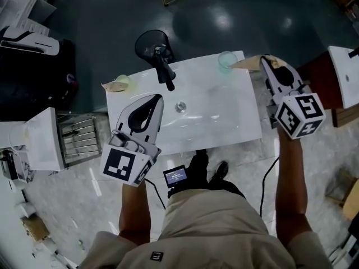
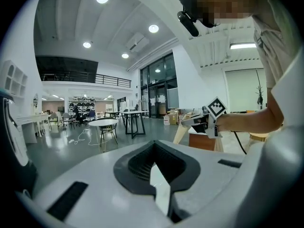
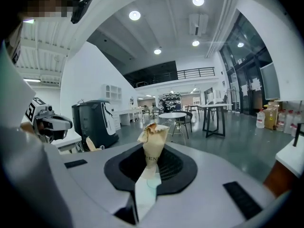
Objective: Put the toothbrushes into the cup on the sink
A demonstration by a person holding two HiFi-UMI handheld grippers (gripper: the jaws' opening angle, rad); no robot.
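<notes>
Our right gripper (image 1: 263, 60) hangs over the back right corner of the sink (image 1: 224, 116). Its fingers (image 3: 209, 175) are closed to a narrow gap on a paper-wrapped toothbrush (image 3: 153, 139). The crumpled tan end sticks out past the fingertips, and in the head view it reaches toward the cup (image 1: 227, 60), just beside it, though we cannot tell whether it touches the rim. The cup, clear and greenish, stands upright on the sink's back edge, right of the black tap (image 1: 164, 66). Our left gripper (image 1: 159, 98) is above the left side of the basin, near the drain (image 1: 180, 107), its fingers (image 2: 85, 179) pressed fully together with nothing between them. A second wrapped toothbrush (image 1: 116, 84) lies on the sink's back left corner, left of the tap and well apart from the cup. Both grippers point away from us, tilted a little downward.
</notes>
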